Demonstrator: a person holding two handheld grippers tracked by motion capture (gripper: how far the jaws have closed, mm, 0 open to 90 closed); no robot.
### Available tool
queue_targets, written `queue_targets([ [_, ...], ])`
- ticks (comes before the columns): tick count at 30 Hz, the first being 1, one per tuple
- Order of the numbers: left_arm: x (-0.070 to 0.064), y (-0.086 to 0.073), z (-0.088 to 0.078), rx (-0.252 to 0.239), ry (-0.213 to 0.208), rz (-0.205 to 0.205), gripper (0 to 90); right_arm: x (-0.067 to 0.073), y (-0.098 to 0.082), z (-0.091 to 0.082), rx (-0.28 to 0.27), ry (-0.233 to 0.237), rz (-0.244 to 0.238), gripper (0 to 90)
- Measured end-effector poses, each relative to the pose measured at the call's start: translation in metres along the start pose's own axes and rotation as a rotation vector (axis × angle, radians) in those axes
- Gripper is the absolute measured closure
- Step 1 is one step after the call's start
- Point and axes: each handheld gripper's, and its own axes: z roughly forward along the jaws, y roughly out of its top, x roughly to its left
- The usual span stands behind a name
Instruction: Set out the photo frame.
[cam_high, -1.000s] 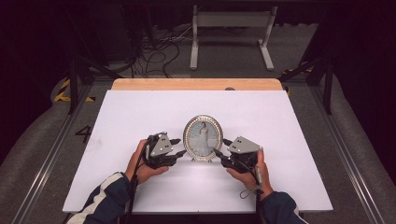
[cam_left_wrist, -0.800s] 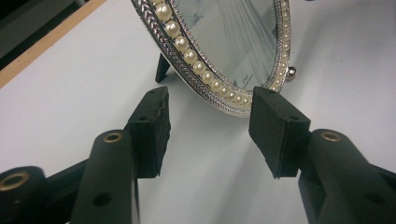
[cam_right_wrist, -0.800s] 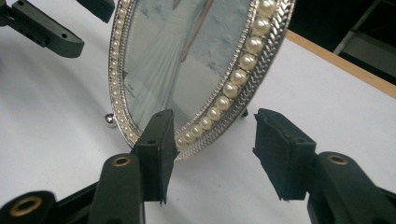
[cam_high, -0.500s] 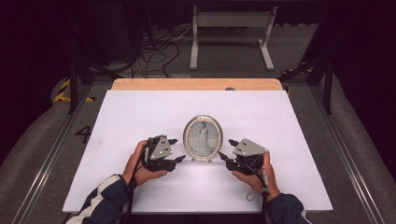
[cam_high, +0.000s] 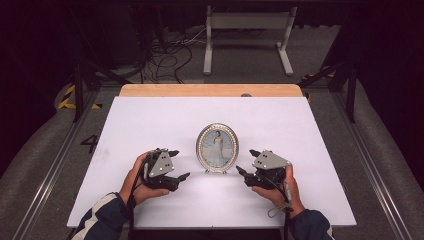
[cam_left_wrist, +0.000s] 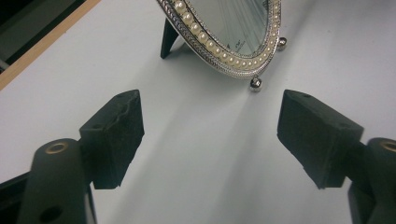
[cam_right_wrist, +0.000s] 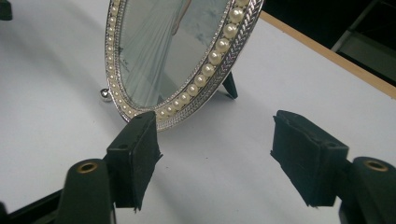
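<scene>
The oval silver picture frame with a ring of pearl beads (cam_high: 217, 148) stands upright near the middle of the white desk (cam_high: 150, 120), propped on its dark back strut and two small ball feet, the portrait of a figure in a pale dress facing you. Nothing touches it.

Your left hand-held gripper (cam_high: 176, 165) sits just to the frame's left, your right hand-held gripper (cam_high: 246, 162) just to its right. A second ago both were tight against the frame's edges; now each has drawn back sideways, leaving a strip of bare desk on either side. Both sets of jaws have just been opening, and both stand released and wide. In the left gripper view the black pads (cam_left_wrist: 116, 130) frame empty desk, with the frame (cam_left_wrist: 224, 42) well ahead of them. In the right gripper view the frame's (cam_right_wrist: 177, 60) beaded rim lies close past the left pad (cam_right_wrist: 135, 154), not between the two.

Reading: the frame is set down and let go, and it holds its stand unaided. The placing looks done; your hands are free to withdraw.

Writing: a few small dark characters show on the photo's lower part in the left gripper view, too small to read. A painted "4" (cam_high: 90, 143) marks the floor left of the desk.
</scene>
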Motion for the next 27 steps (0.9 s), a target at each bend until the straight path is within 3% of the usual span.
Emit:
queue_targets([
  [7, 0.001, -0.011, -0.011, 0.022, 0.032, -0.009, 19.1, -0.001, -0.003, -0.003, 0.017, -0.005, -0.017, 27.1],
  [13, 0.003, -0.022, -0.022, 0.034, 0.055, -0.022, 17.9, -0.006, -0.009, -0.011, 0.013, -0.014, 0.011, 23.2],
  [16, 0.006, -0.026, -0.027, 0.025, 0.060, -0.035, 17.6, -0.011, -0.012, -0.016, 0.005, 0.026, 0.054, 21.8],
  [27, 0.013, -0.040, -0.046, 0.007, 0.099, -0.087, 16.0, -0.023, -0.024, -0.031, 0.023, -0.052, 0.050, 18.5],
])
